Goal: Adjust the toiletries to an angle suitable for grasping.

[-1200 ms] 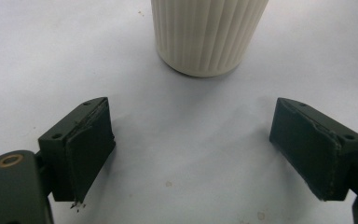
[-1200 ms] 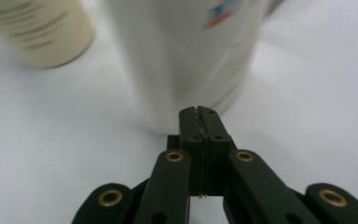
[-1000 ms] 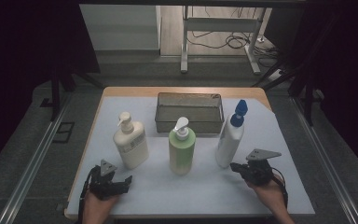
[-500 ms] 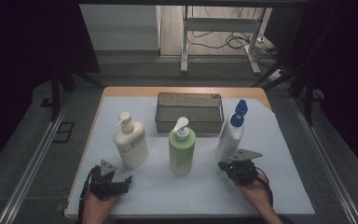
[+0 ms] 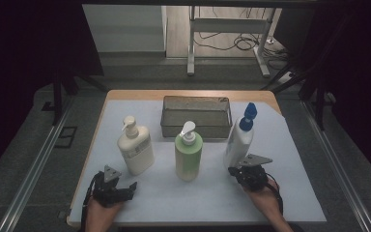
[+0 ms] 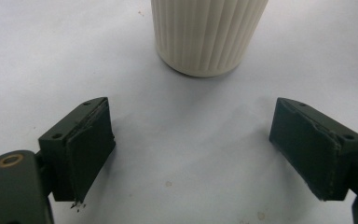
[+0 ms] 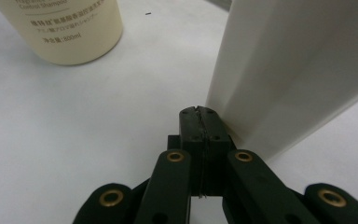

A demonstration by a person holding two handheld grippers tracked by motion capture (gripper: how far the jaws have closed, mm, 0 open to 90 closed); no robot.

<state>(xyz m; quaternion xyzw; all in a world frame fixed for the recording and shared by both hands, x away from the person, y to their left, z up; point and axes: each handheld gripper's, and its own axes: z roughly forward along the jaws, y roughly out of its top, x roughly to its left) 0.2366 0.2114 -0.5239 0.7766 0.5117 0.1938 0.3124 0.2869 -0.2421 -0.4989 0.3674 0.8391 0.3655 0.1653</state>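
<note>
Resting low at the near right of the tabletop (image 5: 294, 193), the right gripper (image 5: 235, 170) has its jaws clenched flat together with nothing between them, their tips right at the foot of the white bottle with the blue cap (image 5: 237, 142); in the right gripper view that bottle's white wall (image 7: 289, 74) rises just beside the closed tips, to their right, seemingly touching or nearly so.

At the near left, the left gripper (image 5: 131, 186) lies with its jaws spread wide and released, holding nothing. In the left gripper view, bare white surface lies between them and the ribbed base of the cream pump bottle (image 6: 208, 35) stands beyond the gap, apart from both.

Between the two bottles stands the green pump bottle (image 5: 188, 153), upright. Farther back, the dark mesh basket (image 5: 170, 126) sits at the far middle; nothing can be made out inside it.
</note>
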